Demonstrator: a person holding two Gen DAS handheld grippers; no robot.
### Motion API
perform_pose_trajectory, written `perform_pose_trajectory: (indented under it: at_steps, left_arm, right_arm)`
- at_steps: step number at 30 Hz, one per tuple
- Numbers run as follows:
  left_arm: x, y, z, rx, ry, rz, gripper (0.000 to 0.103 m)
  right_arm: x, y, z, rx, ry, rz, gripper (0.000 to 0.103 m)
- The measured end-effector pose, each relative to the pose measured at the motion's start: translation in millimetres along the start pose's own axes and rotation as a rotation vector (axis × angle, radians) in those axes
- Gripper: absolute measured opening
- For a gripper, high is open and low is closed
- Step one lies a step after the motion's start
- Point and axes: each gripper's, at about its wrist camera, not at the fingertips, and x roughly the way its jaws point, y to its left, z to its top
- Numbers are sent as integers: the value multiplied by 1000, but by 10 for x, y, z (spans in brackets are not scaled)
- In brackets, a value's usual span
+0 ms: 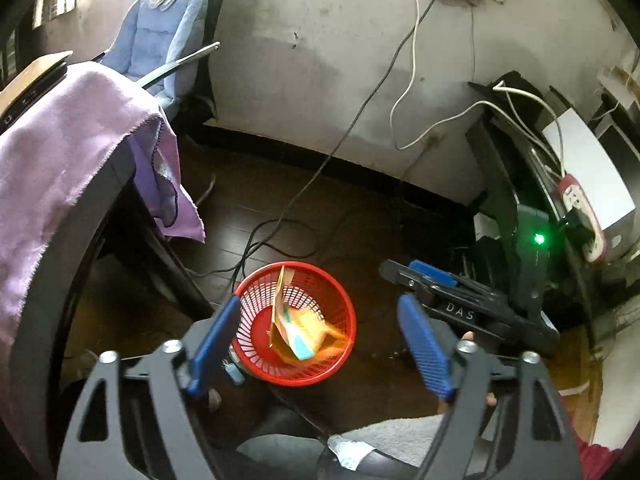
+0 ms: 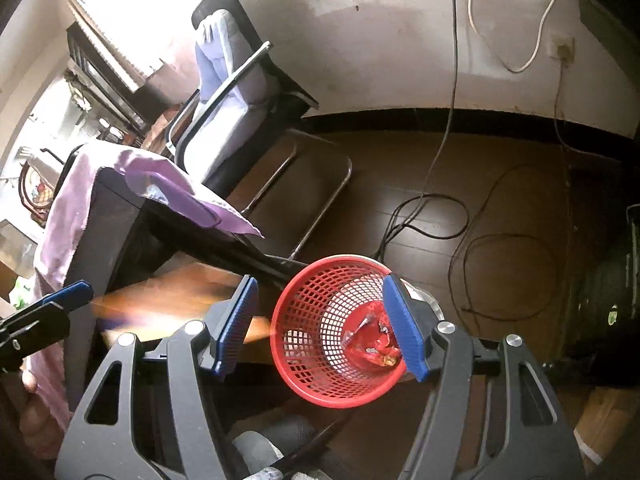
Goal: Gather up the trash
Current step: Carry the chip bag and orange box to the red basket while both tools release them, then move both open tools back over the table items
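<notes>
Yellow wrapper (image 1: 298, 330) here; red wrapper (image 2: 370, 346) (right wrist).

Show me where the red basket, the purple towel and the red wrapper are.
red basket (image 1: 256, 280), left wrist view, on its rim at the upper left.
purple towel (image 1: 60, 148), left wrist view, on the flat draped part.
red wrapper (image 2: 370, 344), right wrist view, on its crumpled middle.

Dim room, blown-out window (image 2: 108, 20) glare upper left, fisheye-bent edges, orange motion blur streak (image 2: 160, 312).
</notes>
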Motion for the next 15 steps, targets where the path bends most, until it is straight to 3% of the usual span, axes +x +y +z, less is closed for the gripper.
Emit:
perform_pose_trajectory:
  at_steps: [11, 15]
  left_arm:
    - [-597, 228, -168, -44, -117, 195, 92]
    - [-827, 306, -250, -68, -161, 233, 94]
  right_arm:
    - [-133, 215, -39, -55, -16, 33, 64]
    - [-242, 390, -43, -87, -31, 57, 66]
